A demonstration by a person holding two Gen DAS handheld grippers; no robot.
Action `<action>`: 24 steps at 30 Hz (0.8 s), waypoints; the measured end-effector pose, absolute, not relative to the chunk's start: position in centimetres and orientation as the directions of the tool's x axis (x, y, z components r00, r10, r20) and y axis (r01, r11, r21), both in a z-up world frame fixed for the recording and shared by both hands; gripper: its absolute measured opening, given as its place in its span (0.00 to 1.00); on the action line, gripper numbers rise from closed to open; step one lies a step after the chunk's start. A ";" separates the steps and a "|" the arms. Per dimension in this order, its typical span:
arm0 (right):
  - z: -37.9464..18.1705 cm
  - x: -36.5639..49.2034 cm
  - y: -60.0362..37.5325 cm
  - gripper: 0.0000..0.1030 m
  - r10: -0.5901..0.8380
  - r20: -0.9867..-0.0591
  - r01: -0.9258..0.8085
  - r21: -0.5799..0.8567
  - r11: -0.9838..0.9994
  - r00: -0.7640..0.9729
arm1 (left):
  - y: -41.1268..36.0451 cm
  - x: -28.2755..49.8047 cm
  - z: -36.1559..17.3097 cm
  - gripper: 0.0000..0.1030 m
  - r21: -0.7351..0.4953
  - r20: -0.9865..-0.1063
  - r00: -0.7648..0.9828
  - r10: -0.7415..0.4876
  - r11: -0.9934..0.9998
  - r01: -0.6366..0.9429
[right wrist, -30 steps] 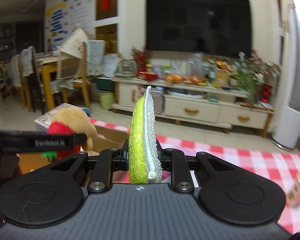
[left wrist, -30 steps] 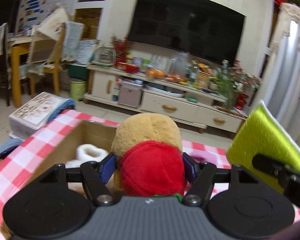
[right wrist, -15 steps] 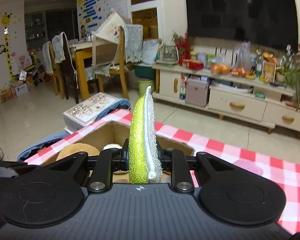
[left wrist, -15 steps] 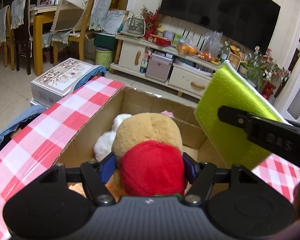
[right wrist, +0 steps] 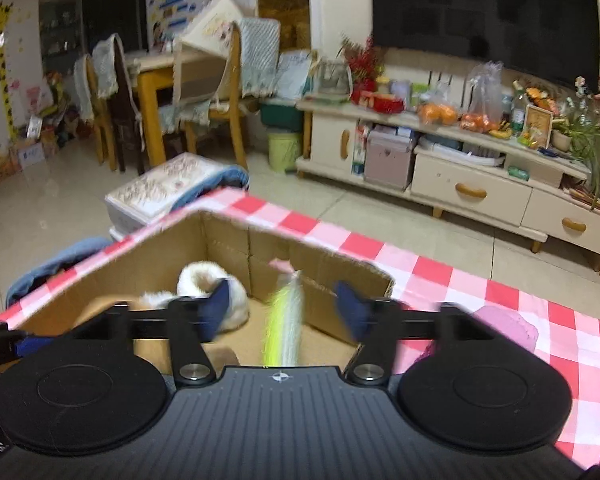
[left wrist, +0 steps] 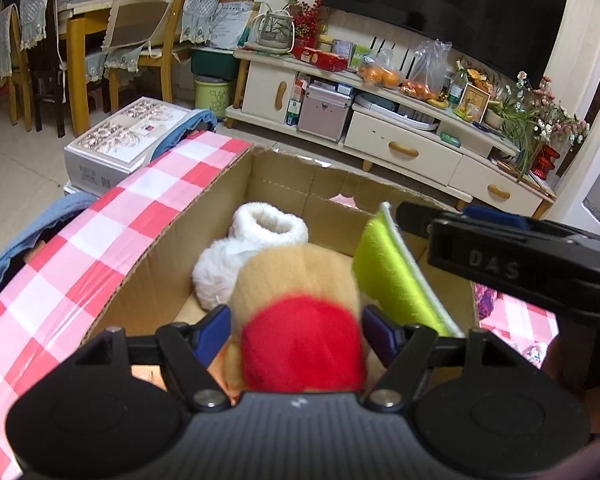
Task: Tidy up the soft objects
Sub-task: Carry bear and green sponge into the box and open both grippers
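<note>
— What just changed on your right side?

— My right fingers (right wrist: 282, 306) have sprung wide apart. Half a second ago they pinched the green-and-silver scrubbing pad (right wrist: 283, 320); now it hangs loose and blurred between them at the lower middle of the right wrist view, dropping into the cardboard box (right wrist: 224, 240).

— And the left?

— My left fingers (left wrist: 298, 326) stay clamped on the tan plush toy with the red cap (left wrist: 300, 320), low in the frame and over the box opening. The white fluffy slipper (left wrist: 252, 248) already lies inside, just beyond it.

— So where does that leave the tidying?

— I judge the pad is as good as stowed; the plush is next, once I lower it and let go. The checked cloth on the counter (right wrist: 480, 280) shows to the right.
</note>
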State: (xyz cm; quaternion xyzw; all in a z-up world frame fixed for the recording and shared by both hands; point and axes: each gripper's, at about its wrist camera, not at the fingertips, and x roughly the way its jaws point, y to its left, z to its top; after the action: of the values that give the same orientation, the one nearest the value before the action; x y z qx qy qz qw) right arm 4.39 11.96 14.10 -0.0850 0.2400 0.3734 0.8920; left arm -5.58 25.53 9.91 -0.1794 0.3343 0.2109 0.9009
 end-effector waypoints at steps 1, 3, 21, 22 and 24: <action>14.4 4.3 11.9 0.78 0.626 -0.483 -0.703 0.028 0.710 0.613 | 25.5 -5.6 10.0 0.80 -0.179 -0.674 0.690 0.264 0.847 -0.500; 14.9 3.8 11.3 0.84 0.619 -0.465 -0.691 0.021 0.723 0.633 | 25.4 -5.8 10.3 0.84 -0.180 -0.663 0.697 0.274 0.845 -0.503; 16.5 -1.6 1.7 0.97 0.500 -0.362 -0.485 0.138 0.864 0.787 | 23.8 -6.2 11.6 0.90 -0.166 -0.602 0.737 0.307 0.855 -0.491; 16.5 -1.7 1.2 0.97 0.493 -0.360 -0.474 0.144 0.868 0.792 | 23.6 -6.2 11.6 0.90 -0.165 -0.601 0.739 0.304 0.857 -0.488; 16.4 -2.1 0.2 0.97 0.476 -0.354 -0.453 0.150 0.879 0.805 | 23.2 -6.1 11.7 0.90 -0.162 -0.599 0.742 0.300 0.863 -0.479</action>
State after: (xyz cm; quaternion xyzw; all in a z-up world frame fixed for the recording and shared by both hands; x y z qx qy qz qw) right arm -2.10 0.23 16.36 0.0291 0.1939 0.2446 0.9496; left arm -6.06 23.24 11.66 -0.1546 0.2897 0.2117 0.9205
